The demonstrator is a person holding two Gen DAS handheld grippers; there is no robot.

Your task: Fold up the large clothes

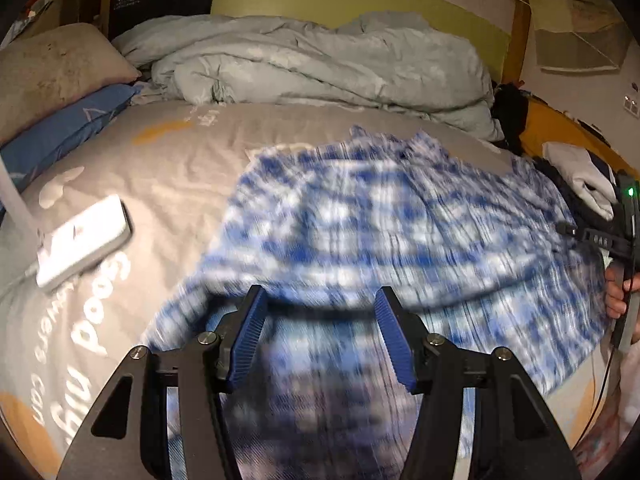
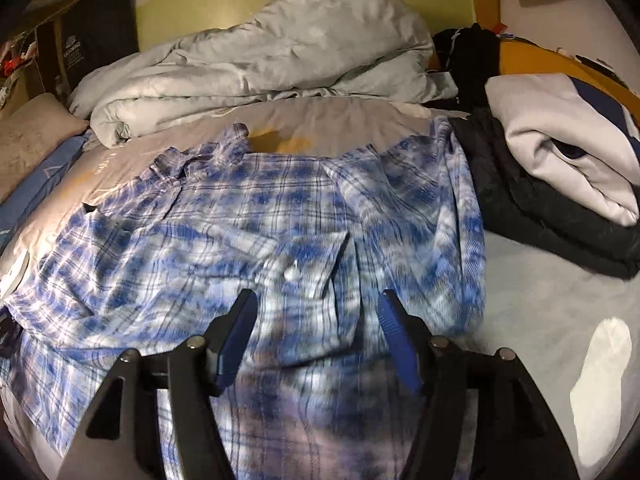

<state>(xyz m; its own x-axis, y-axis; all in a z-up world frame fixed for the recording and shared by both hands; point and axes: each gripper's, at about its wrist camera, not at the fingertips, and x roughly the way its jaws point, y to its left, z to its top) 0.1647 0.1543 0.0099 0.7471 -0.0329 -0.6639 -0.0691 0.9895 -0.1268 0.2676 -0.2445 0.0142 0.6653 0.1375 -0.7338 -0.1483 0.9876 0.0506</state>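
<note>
A blue and white plaid shirt (image 1: pixel 380 220) lies spread on the grey bed sheet (image 1: pixel 168 168); it is motion-blurred in the left wrist view. In the right wrist view the shirt (image 2: pixel 248 232) lies flat with its collar toward the far side and a chest pocket in the middle. My left gripper (image 1: pixel 320 300) is open and empty just above the shirt's near part. My right gripper (image 2: pixel 318 304) is open and empty above the shirt's lower half. The right gripper's body and the hand holding it show at the right edge of the left wrist view (image 1: pixel 624 240).
A crumpled grey duvet (image 1: pixel 312 64) lies along the far side of the bed. Pillows (image 1: pixel 56 80) sit at the far left. A white power bank (image 1: pixel 84 240) with a cable lies left of the shirt. Folded white and dark clothes (image 2: pixel 560 168) are stacked at the right.
</note>
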